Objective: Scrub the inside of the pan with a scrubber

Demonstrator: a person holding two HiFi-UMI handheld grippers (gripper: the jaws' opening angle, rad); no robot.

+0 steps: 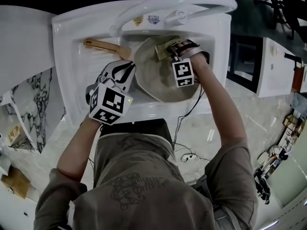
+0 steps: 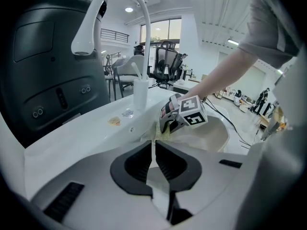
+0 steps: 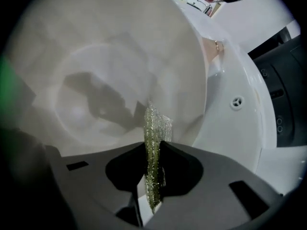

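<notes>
Pinches a thin, glittery yellow-green scrubber point(image 3: 156, 123) tight in the right gripper point(image 3: 152, 147), against the inside of the cream round pan point(image 1: 153, 78) in the white sink point(image 1: 72, 75). Clamps its left rim with the left gripper point(image 2: 153, 150). Seems mid-scrub; remaining area unclear.

No text readable. Print on two stickers point(image 1: 138, 20) at far sink point(image 1: 67, 56) rim too small; right claw point(image 1: 173, 51) cube point(image 1: 183, 73) patterned only.

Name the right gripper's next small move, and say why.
Probably sweep the glittery yellow-green scrubber across the inner floor of the cream round pan: the right gripper is shut on it inside the pan, and the left gripper clamps the rim.
</notes>
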